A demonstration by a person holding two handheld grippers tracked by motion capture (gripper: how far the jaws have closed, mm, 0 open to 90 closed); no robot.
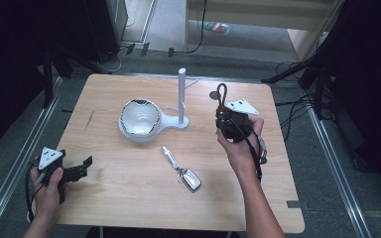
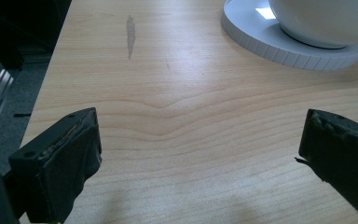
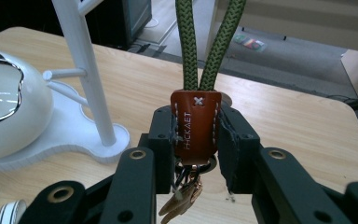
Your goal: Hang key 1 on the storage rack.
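Pale wood forms the table [image 1: 129, 198], which stands on a grey floor with dark surroundings that hide most of the room beyond it. At the table's middle sits a white stand [image 1: 182, 96] — an upright post with short pegs on a flat base — and a white bowl [image 1: 139, 118] with a chrome-edged, irregular opening rests on the wider end of that base. The bowl's inside cannot be made out.

The right gripper [image 1: 224, 111] is held above the table to the right of the post, its jaws closed on a keychain [image 3: 196, 126]. In the right gripper view the jaws clamp a brown leather tab from both sides; a green cord loop [image 3: 205, 42] rises from the tab and is cut off by the top edge, so its end is not visible there. Below the tab, metal keys hang partly hidden behind the jaws.

A second key set [image 1: 182, 171], with a silver fob and a small cylinder, lies flat on the table in front of the stand, well apart from both grippers.

The left gripper [image 1: 82, 168] rests low at the table's near left corner — jaws wide apart, nothing between them but bare wood. Its own view cuts off the bowl's upper part.
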